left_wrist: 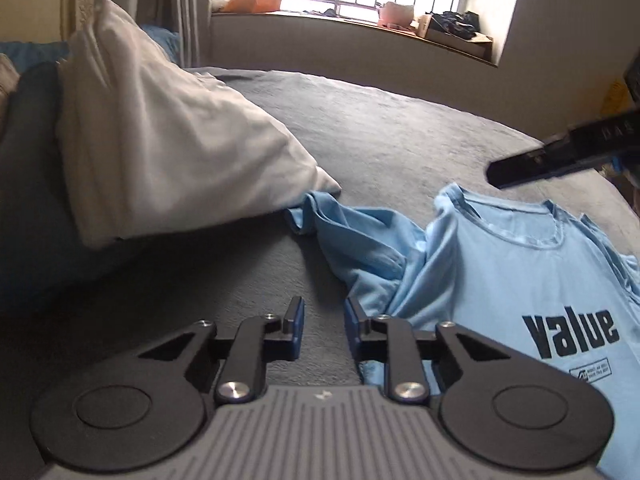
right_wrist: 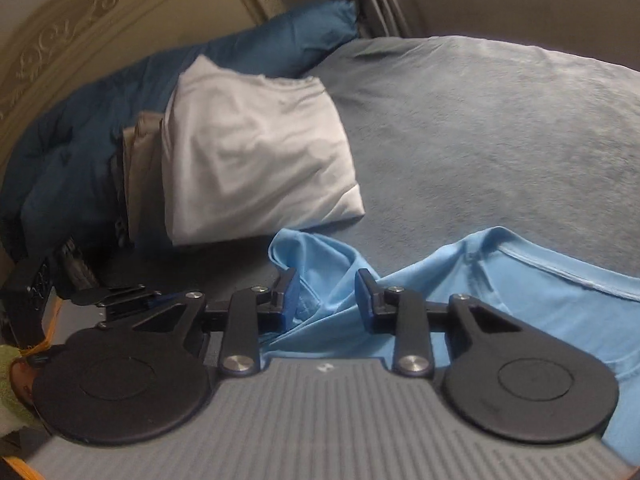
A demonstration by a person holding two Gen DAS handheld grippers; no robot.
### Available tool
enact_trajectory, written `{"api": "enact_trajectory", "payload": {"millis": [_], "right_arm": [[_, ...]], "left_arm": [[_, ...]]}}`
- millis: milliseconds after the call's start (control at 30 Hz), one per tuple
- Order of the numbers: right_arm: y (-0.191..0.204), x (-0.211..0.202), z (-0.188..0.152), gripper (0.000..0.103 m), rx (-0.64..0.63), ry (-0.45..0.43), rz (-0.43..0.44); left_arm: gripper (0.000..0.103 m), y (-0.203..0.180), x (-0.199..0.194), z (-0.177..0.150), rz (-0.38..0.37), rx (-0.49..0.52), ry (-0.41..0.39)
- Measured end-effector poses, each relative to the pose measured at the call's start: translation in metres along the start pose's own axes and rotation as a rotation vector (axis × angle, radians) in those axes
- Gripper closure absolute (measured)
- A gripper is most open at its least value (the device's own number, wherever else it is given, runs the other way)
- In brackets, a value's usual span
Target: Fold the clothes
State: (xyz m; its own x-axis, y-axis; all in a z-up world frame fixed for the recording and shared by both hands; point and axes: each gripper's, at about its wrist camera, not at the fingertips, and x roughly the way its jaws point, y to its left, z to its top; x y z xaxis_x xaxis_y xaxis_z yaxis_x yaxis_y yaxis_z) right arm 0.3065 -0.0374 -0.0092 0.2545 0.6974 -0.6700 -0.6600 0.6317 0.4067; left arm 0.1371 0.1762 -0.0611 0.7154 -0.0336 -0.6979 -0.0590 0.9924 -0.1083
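A light blue T-shirt (left_wrist: 520, 264) with the dark print "value" lies face up on the grey bed cover (left_wrist: 380, 128). Its one sleeve (left_wrist: 352, 236) is crumpled toward the left. My left gripper (left_wrist: 324, 316) hovers over the bare cover just left of the shirt's edge, open, with nothing between its fingers. In the right wrist view my right gripper (right_wrist: 328, 292) stands open over the crumpled sleeve (right_wrist: 316, 264), and blue cloth shows in the gap below the pads without being pinched. The right gripper's black finger (left_wrist: 520, 168) reaches in above the collar.
A folded white cloth (right_wrist: 256, 152) lies just beyond the sleeve, with a beige folded piece (right_wrist: 138, 160) and a dark blue duvet (right_wrist: 80, 140) behind it. A carved headboard (right_wrist: 80, 20) stands at the back left. The window sill (left_wrist: 360, 20) holds clutter.
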Motion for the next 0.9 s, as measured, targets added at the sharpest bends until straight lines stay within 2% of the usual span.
{"api": "enact_trajectory", "payload": {"millis": [167,267,367,533,567,600,633,667,833,900], "right_arm": [[0.025,0.048,0.011,0.074,-0.065,0.15,0.02],[0.034,0.07,0.012,0.073,-0.154,0.205,-0.01],[0.039,0.088,0.013,0.073,-0.213,0.238,-0.003],[0.041,0.119,0.013,0.071,-0.256,0.319,-0.012],[0.041,0.123,0.014,0.071,-0.247,0.337,-0.014],[0.04,0.125,0.015,0.076,-0.237,0.352,-0.01],[0.04,0.125,0.017,0.084,-0.225,0.365,-0.005],[0.04,0.124,0.02,0.099,-0.205,0.37,0.003],[0.042,0.1,0.039,0.1,-0.003,0.325,0.1],[0.042,0.097,0.041,0.1,0.101,0.303,0.158]], "left_arm": [[0.082,-0.011,0.017,-0.013,-0.081,0.116,-0.047],[0.082,-0.016,0.026,-0.019,-0.101,0.198,-0.063],[0.084,-0.018,0.037,-0.024,-0.106,0.243,-0.057],[0.084,-0.012,0.04,-0.03,-0.14,0.253,-0.068],[0.085,-0.01,0.04,-0.03,-0.149,0.246,-0.066],[0.084,-0.008,0.041,-0.03,-0.157,0.239,-0.065],[0.084,-0.007,0.041,-0.029,-0.166,0.233,-0.064],[0.084,-0.005,0.041,-0.03,-0.173,0.23,-0.065],[0.083,0.005,0.039,-0.029,-0.207,0.168,-0.074],[0.072,0.01,0.038,-0.026,-0.23,0.152,-0.075]]}}
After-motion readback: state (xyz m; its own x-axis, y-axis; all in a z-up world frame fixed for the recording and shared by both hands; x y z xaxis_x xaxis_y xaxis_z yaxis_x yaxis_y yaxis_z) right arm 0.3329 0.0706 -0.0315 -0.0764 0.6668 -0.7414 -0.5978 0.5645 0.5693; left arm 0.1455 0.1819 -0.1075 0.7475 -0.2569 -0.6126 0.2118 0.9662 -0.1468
